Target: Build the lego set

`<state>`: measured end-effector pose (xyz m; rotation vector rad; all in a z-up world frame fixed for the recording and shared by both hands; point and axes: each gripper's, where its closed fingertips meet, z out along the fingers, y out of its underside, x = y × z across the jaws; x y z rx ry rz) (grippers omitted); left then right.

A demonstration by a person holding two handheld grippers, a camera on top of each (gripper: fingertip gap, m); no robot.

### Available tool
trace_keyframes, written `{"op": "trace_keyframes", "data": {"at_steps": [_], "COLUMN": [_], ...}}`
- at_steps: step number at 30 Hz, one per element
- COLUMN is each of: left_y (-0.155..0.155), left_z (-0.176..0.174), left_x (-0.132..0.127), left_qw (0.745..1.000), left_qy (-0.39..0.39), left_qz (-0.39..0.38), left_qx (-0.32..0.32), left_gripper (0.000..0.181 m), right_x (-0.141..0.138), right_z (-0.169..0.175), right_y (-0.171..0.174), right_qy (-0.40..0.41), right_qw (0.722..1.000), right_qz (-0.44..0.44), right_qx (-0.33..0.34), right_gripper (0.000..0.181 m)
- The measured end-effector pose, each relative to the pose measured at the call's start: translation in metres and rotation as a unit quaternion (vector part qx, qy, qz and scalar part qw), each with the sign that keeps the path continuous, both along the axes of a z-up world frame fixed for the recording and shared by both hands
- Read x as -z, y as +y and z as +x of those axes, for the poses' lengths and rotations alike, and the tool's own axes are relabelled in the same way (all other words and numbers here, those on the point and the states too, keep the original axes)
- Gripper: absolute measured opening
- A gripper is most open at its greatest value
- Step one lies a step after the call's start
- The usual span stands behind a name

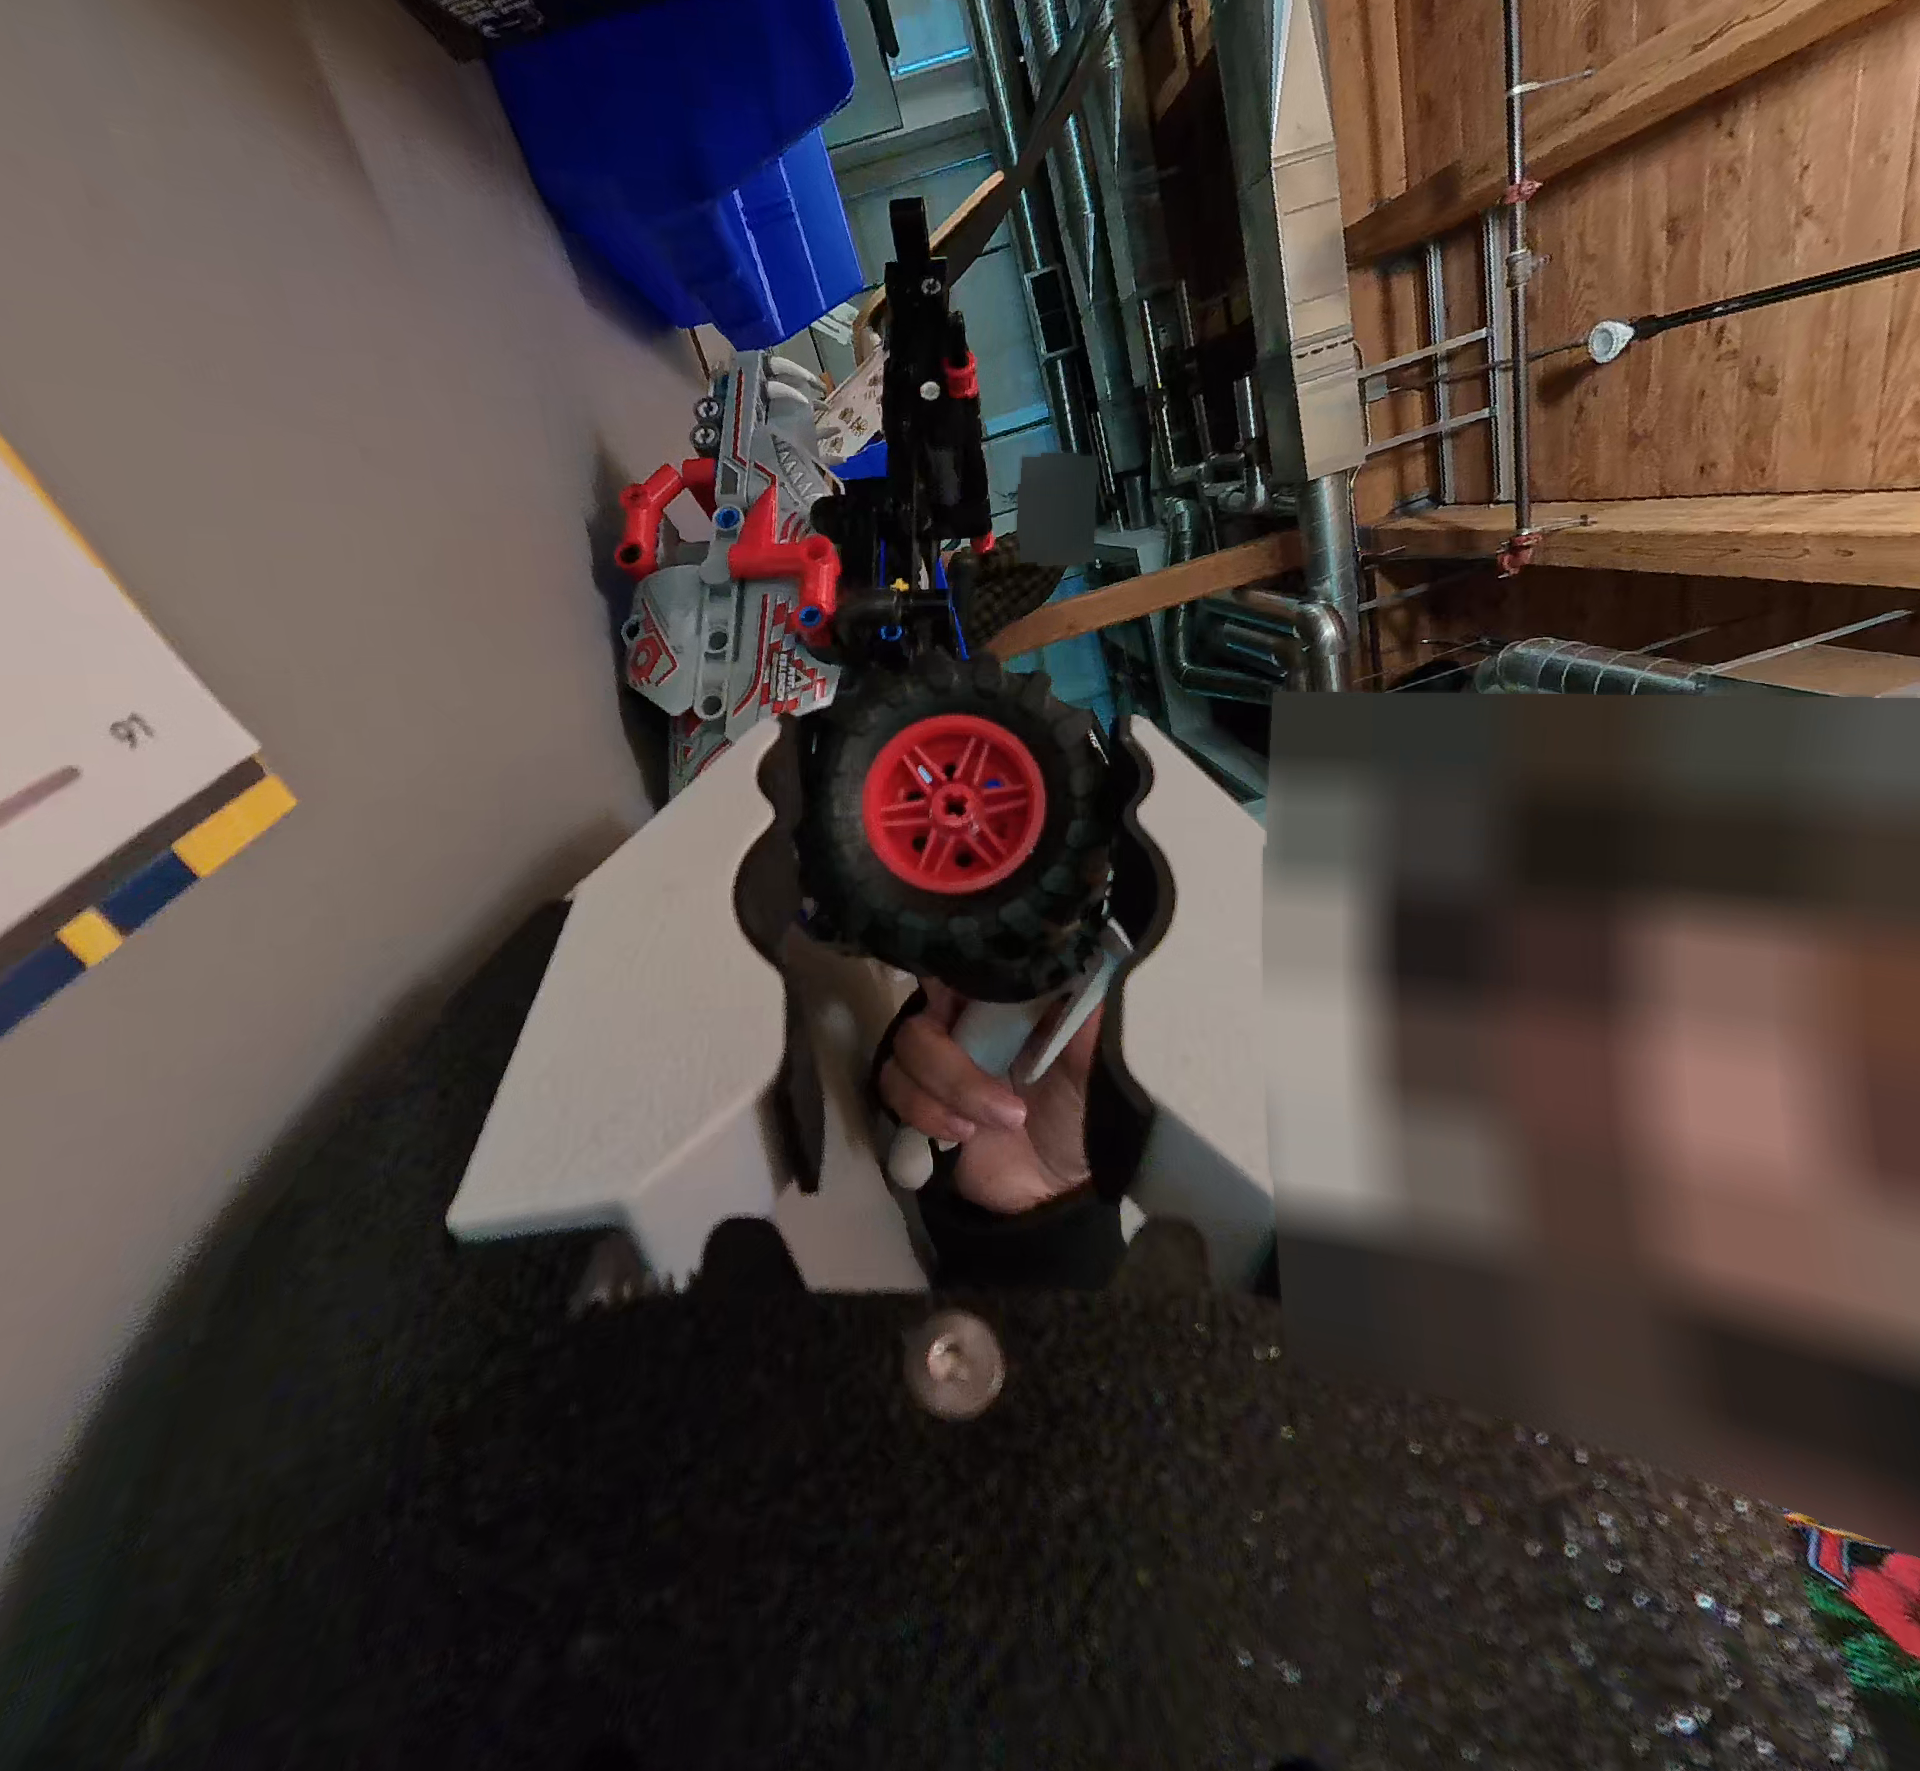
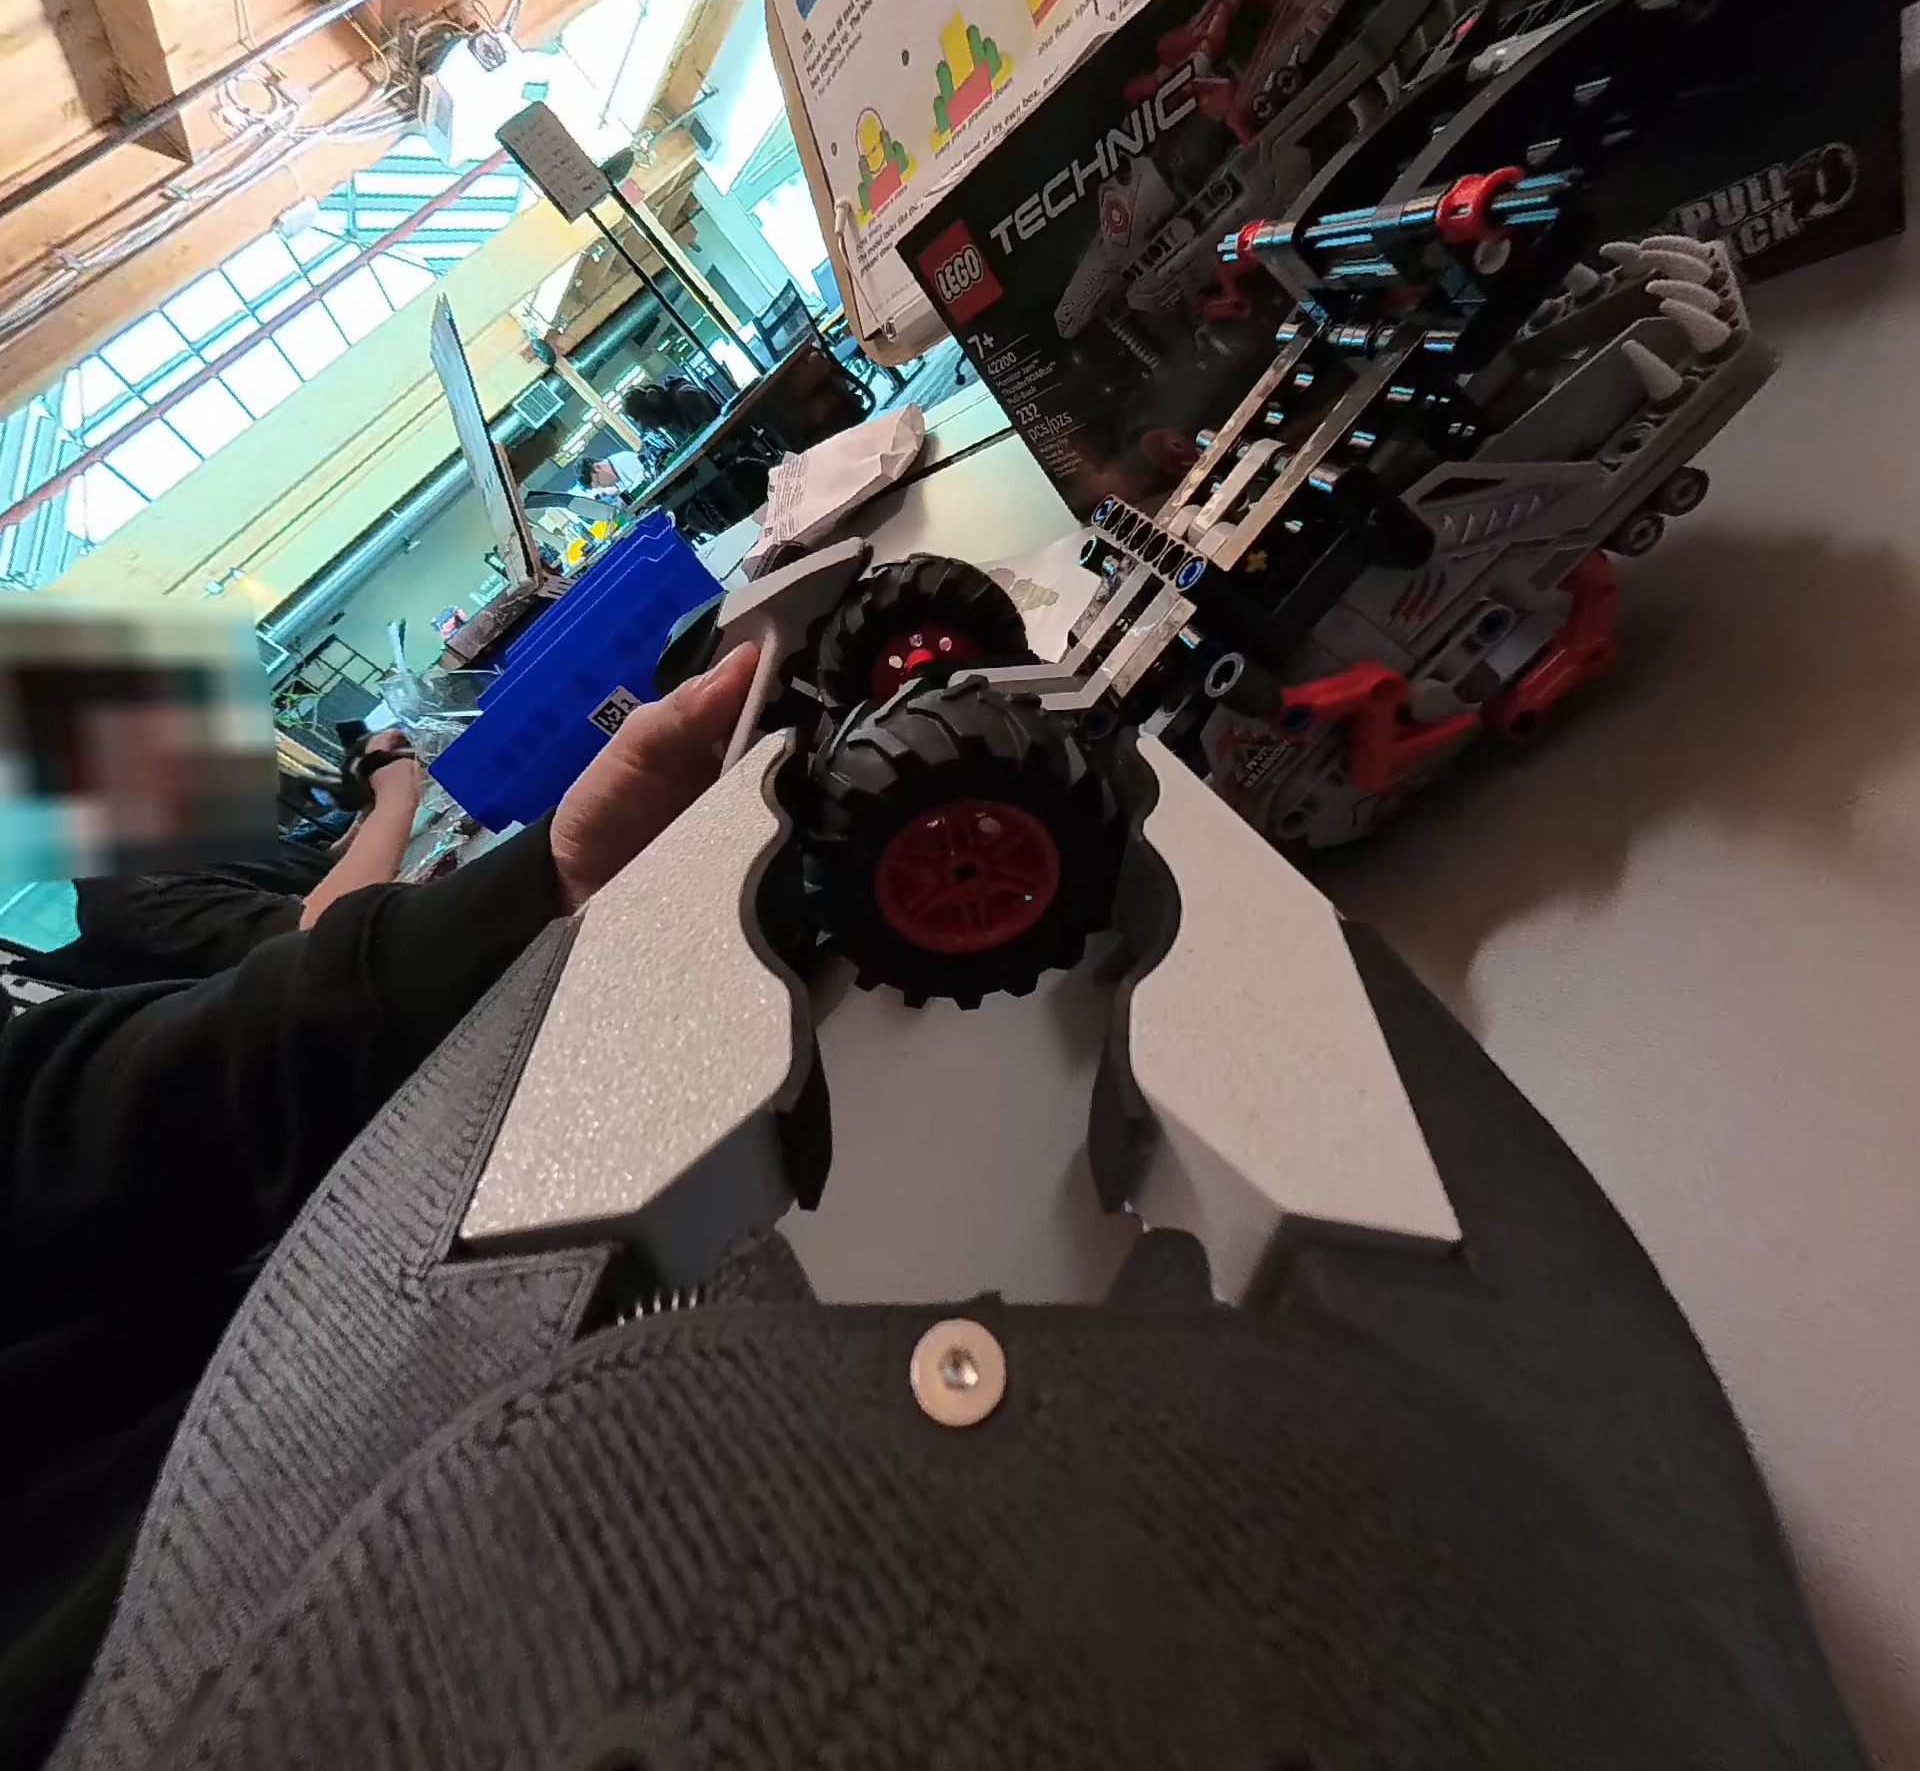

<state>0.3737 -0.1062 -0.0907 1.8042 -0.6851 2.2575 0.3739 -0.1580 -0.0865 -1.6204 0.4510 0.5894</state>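
Observation:
In the left wrist view my left gripper (image 1: 951,848) is shut on a black tyre with a red hub (image 1: 951,812). The wheel sits on the black chassis (image 1: 930,433), which sticks up beyond it. In the right wrist view my right gripper (image 2: 966,890) is shut on a second wheel (image 2: 966,874) at the same end of the chassis (image 2: 1340,350). The left gripper's white finger (image 2: 795,589) and the hand (image 2: 644,776) holding it show just behind, at the far wheel (image 2: 920,646). The grey and red body shell (image 2: 1507,578) lies on the table beside the chassis, also seen in the left wrist view (image 1: 727,599).
The dark set box (image 2: 1143,215) and a printed sheet (image 2: 966,7) stand behind the model. Blue bins (image 1: 686,163) stand at the back of the grey table (image 2: 1662,890). An open instruction booklet (image 1: 104,786) lies to the left. People sit at far tables. There is about 6 cm between the tips of the two grippers.

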Motion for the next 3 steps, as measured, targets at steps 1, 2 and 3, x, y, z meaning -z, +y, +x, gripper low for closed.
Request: {"op": "trace_keyframes", "data": {"at_steps": [1, 2, 3], "left_y": [-0.0001, -0.0002, -0.0005], "left_z": [0.0, 0.0, 0.0], "left_x": [-0.0002, -0.0004, -0.0007], "left_qw": [1.0, 1.0, 1.0], "left_qy": [0.0, 0.001, 0.001], "left_qz": [-0.002, -0.007, -0.012], "left_qx": [0.002, 0.007, 0.013], "left_gripper": [0.057, 0.057, 0.057], "right_x": [0.0, 0.0002, 0.0004], "right_z": [0.0001, -0.0001, -0.0001], "right_y": [0.0, 0.0, 0.0001], "right_qy": [-0.003, -0.007, -0.012], "right_qw": [1.0, 1.0, 1.0], "right_qz": [-0.001, -0.003, -0.005], "right_qx": [0.002, 0.003, 0.004], "right_gripper": [0.058, 0.058, 0.058]}}
